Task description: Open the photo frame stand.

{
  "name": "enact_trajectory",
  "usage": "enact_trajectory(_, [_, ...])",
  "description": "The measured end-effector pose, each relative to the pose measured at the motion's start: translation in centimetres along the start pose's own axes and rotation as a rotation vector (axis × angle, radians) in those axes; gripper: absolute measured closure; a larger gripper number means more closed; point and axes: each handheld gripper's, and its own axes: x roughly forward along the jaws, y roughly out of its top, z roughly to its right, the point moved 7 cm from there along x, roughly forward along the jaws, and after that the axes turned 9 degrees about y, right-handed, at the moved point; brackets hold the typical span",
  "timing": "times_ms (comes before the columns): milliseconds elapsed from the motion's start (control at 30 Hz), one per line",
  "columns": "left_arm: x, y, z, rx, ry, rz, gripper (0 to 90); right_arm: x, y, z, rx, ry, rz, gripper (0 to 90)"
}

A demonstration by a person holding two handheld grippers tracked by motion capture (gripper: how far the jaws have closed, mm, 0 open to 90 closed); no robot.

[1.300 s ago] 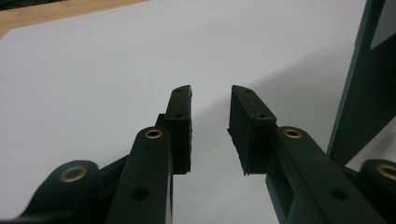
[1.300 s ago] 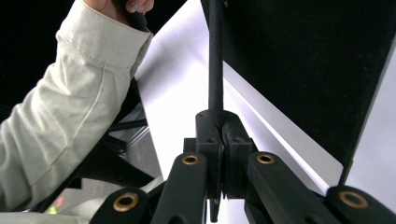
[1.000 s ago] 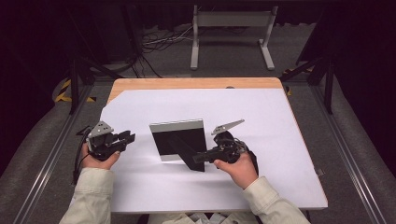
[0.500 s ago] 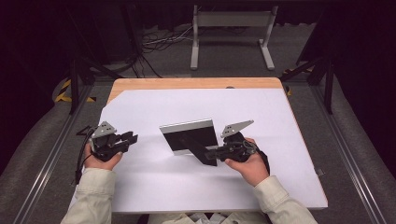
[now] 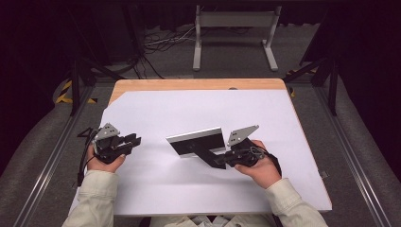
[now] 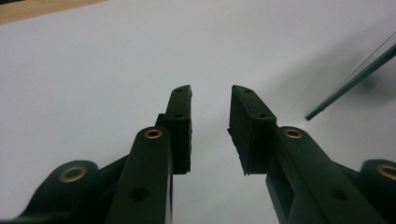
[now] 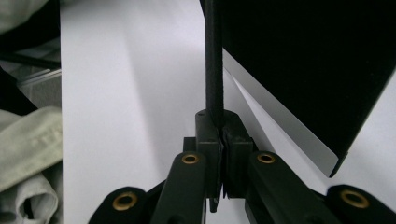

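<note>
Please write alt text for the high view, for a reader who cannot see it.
A person's right gripper is shut on the corner of a thin black panel, holding it tilted above a white sheet covering a wooden table. The left gripper rests on the sheet apart from the panel, jaws parted with nothing between them.

Pale beige sleeves — black fingers with brass-ringed screw holes, grey three-cornered top plates.

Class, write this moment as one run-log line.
right gripper: shut on black panel, one edge lifted | left gripper: open, holding nothing | surface: white sheet
</note>
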Motion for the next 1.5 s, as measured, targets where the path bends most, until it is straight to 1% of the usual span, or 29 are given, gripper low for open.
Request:
enact_trajectory(100, [0.0, 0.0, 0.0, 0.003, -0.001, -0.001, 69.7, 0.0, -0.4, -0.1, -0.017, -0.005, -0.030, 87.2])
enact_trajectory(133, [0.0, 0.0, 0.0, 0.003, -0.001, -0.001, 69.7, 0.0, -0.4, -0.1, -0.017, -0.005, -0.030, 87.2])
enact_trajectory(200, [0.1, 0.0, 0.1, 0.003, -0.005, -0.001, 69.7, 0.1, -0.7, 0.0, -0.036, -0.012, -0.049, 87.2])
enact_trajectory(267, [0.1, 0.0, 0.2, 0.002, -0.005, -0.004, 69.7, 0.1, -0.8, 0.0, -0.043, -0.016, -0.060, 87.1])
enact_trajectory(300, [0.1, 0.0, 0.2, 0.003, -0.008, -0.005, 69.7, 0.2, -1.1, 0.1, -0.058, -0.024, -0.073, 87.1])
enact_trajectory(333, [0.2, 0.0, 0.3, 0.001, -0.007, -0.004, 69.7, 0.2, -1.1, 0.1, -0.058, -0.024, -0.073, 87.1])
enact_trajectory(467, [0.3, 0.0, 0.3, 0.010, -0.009, -0.008, 69.6, 0.3, -1.4, 0.1, -0.084, -0.034, -0.093, 87.0])
enact_trajectory(600, [0.4, 0.0, 0.7, 0.014, -0.017, -0.016, 69.6, 0.3, -1.7, 0.2, -0.088, -0.039, -0.104, 86.6])
enact_trajectory(733, [0.7, 0.0, 1.1, 0.025, -0.028, -0.022, 69.5, 0.3, -2.2, 0.5, -0.080, -0.048, -0.117, 85.7])
enact_trajectory(767, [0.7, 0.0, 1.2, 0.033, -0.026, -0.019, 69.5, 0.3, -2.3, 0.6, -0.077, -0.050, -0.120, 85.6])
enact_trajectory(800, [0.8, 0.0, 1.3, 0.026, -0.030, -0.022, 69.5, 0.3, -2.4, 0.6, -0.074, -0.052, -0.123, 85.5])
enact_trajectory(833, [0.9, 0.0, 1.3, 0.035, -0.030, -0.023, 69.5, 0.3, -2.5, 0.7, -0.072, -0.052, -0.123, 85.3])
enact_trajectory(933, [1.0, 0.0, 1.6, 0.033, -0.037, -0.028, 69.4, 0.3, -2.6, 0.9, -0.072, -0.059, -0.130, 84.9])
enact_trajectory(1033, [1.1, 0.1, 1.7, 0.043, -0.037, -0.028, 69.4, 0.3, -2.8, 1.0, -0.071, -0.062, -0.136, 84.4])
enact_trajectory(1100, [1.1, 0.0, 1.8, 0.045, -0.045, -0.032, 69.3, 0.3, -2.9, 1.1, -0.071, -0.065, -0.142, 84.2])
enact_trajectory(1233, [1.2, 0.1, 1.8, 0.053, -0.041, -0.031, 69.2, 0.4, -3.0, 1.1, -0.076, -0.067, -0.148, 84.2])
enact_trajectory(1433, [1.4, 0.0, 2.0, 0.049, -0.048, -0.037, 69.0, 0.4, -3.1, 1.1, -0.082, -0.070, -0.149, 83.6])
enact_trajectory(1500, [1.5, 0.0, 2.1, 0.054, -0.053, -0.040, 68.9, 0.4, -3.1, 1.1, -0.082, -0.076, -0.152, 83.2])
